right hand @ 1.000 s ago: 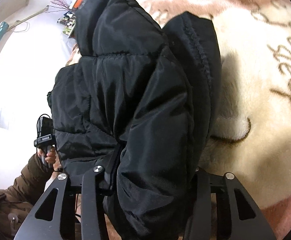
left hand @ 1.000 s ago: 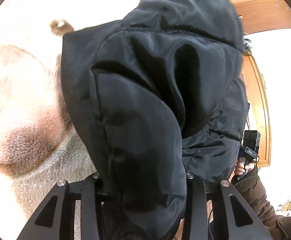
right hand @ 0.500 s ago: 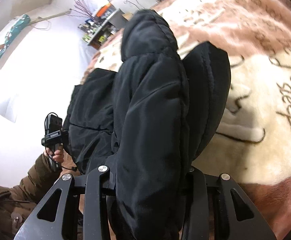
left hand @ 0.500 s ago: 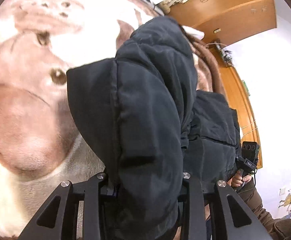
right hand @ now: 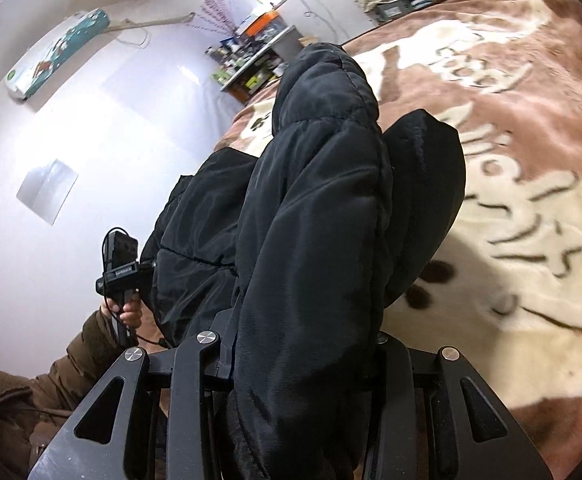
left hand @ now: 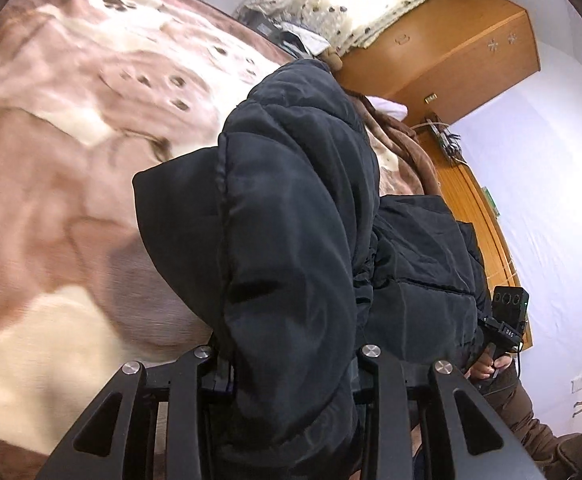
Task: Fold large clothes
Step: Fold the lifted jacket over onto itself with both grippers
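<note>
Lifted higher than a second ago, with far more of the brown-and-cream plush blanket (left hand: 71, 184) showing beneath and the orange wooden wardrobe (left hand: 451, 52) now in view behind. Left gripper (left hand: 287, 354) clamped narrow on a thick bunched fold of the black quilted puffer jacket (left hand: 291, 220) — padding bulging up and out between both jaws, fingertips hidden under it. Right gripper (right hand: 295, 338) closed the same way on another fold of that jacket (right hand: 315, 216), garment hanging between the two above the blanket (right hand: 511, 184), each handheld unit visible from the other's camera.
</note>
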Demonstrator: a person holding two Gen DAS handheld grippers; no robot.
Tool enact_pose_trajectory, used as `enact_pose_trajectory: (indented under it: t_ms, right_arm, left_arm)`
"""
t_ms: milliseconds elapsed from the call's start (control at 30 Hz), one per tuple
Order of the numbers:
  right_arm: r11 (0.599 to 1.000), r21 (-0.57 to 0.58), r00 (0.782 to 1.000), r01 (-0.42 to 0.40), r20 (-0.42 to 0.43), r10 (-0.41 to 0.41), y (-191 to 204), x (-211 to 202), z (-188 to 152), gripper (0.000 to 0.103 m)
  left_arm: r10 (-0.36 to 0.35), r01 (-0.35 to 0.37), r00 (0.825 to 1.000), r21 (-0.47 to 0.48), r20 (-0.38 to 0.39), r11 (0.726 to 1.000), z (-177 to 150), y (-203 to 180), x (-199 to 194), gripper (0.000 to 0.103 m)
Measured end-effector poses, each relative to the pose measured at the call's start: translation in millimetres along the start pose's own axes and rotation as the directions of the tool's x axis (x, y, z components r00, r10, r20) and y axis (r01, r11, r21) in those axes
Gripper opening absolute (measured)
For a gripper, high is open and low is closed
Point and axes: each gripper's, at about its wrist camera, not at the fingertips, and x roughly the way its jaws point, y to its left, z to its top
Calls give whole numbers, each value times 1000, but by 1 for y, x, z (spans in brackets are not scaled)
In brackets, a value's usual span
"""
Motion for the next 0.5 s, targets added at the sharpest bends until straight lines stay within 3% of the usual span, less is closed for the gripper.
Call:
enact_pose_trajectory:
  t_ms: [500]
  right_arm:
    - [993, -79, 993, -88, -84, 82, 33, 124, 17, 36]
  left_arm:
    - [135, -127, 985, -79, 105, 989, -2, 104, -102, 34]
